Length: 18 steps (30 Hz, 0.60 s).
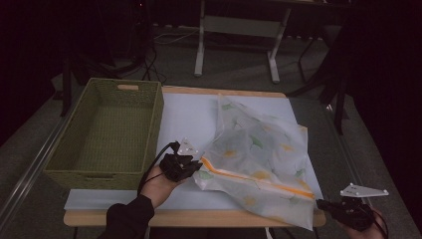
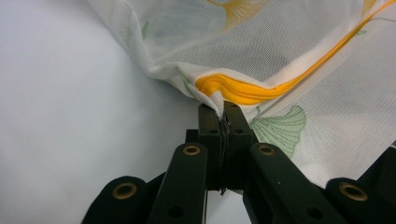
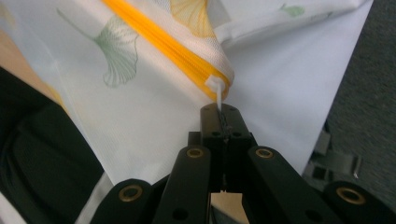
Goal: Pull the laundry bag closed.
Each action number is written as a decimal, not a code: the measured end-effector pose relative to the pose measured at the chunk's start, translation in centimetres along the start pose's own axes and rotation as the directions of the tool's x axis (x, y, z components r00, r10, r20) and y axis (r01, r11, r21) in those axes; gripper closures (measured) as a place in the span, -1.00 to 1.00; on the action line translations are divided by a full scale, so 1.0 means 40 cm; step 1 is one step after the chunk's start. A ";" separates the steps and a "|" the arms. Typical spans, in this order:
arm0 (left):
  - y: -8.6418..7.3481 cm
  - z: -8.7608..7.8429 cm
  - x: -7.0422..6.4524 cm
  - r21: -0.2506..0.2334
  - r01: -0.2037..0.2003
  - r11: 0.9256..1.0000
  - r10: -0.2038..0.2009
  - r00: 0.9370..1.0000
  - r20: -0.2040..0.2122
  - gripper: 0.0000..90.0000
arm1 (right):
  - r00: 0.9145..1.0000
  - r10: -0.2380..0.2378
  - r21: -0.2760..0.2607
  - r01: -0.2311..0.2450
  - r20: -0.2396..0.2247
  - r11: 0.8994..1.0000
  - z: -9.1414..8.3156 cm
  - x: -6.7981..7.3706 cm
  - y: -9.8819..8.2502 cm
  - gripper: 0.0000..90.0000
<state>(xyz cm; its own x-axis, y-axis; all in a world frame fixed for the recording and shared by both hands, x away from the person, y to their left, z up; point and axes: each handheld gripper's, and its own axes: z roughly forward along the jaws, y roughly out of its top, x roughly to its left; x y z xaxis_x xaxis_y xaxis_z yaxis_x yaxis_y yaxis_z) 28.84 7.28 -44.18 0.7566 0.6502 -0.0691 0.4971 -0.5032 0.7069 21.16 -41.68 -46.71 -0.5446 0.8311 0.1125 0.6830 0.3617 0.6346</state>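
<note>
While the mesh laundry bag (image 1: 259,159) lies rumpled on the worktop (image 1: 184,114) just right of the wicker basket (image 1: 109,134), its orange zipper (image 1: 259,180) is stretched between the 2 grippers. The left gripper (image 2: 219,109) has its jaws pressed together on the fabric at the zipper's end nearest the basket; the right gripper (image 3: 219,112) pinches the white zipper pull (image 3: 215,91) at the end farthest from the basket, past the worktop's edge. Judging from this, the zipper travel looks about finished. The basket holds nothing, so moving the bag into it probably remains.
</note>
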 end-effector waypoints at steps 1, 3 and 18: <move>-0.005 0.001 0.003 0.001 0.001 1.000 -0.001 1.000 0.011 0.97 | 1.000 0.006 -0.011 -0.006 -0.008 1.000 0.000 -0.003 0.001 1.00; -0.010 0.000 0.008 -0.002 0.017 1.000 -0.017 1.000 0.020 0.95 | 0.999 0.022 -0.043 -0.023 -0.027 0.999 -0.002 -0.009 0.006 0.99; -0.012 -0.073 0.021 -0.188 0.025 0.982 -0.018 0.999 0.042 0.31 | 0.999 -0.033 -0.316 0.025 -0.021 0.948 -0.070 0.043 0.157 0.40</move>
<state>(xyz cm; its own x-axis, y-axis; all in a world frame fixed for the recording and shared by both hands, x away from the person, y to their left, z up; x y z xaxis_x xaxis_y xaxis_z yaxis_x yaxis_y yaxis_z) 28.00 9.75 -42.51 0.7650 0.6343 -0.1114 0.4274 -0.3707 0.8246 23.14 -39.17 -40.39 -0.5769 0.8097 0.1075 0.4806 0.2301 0.8462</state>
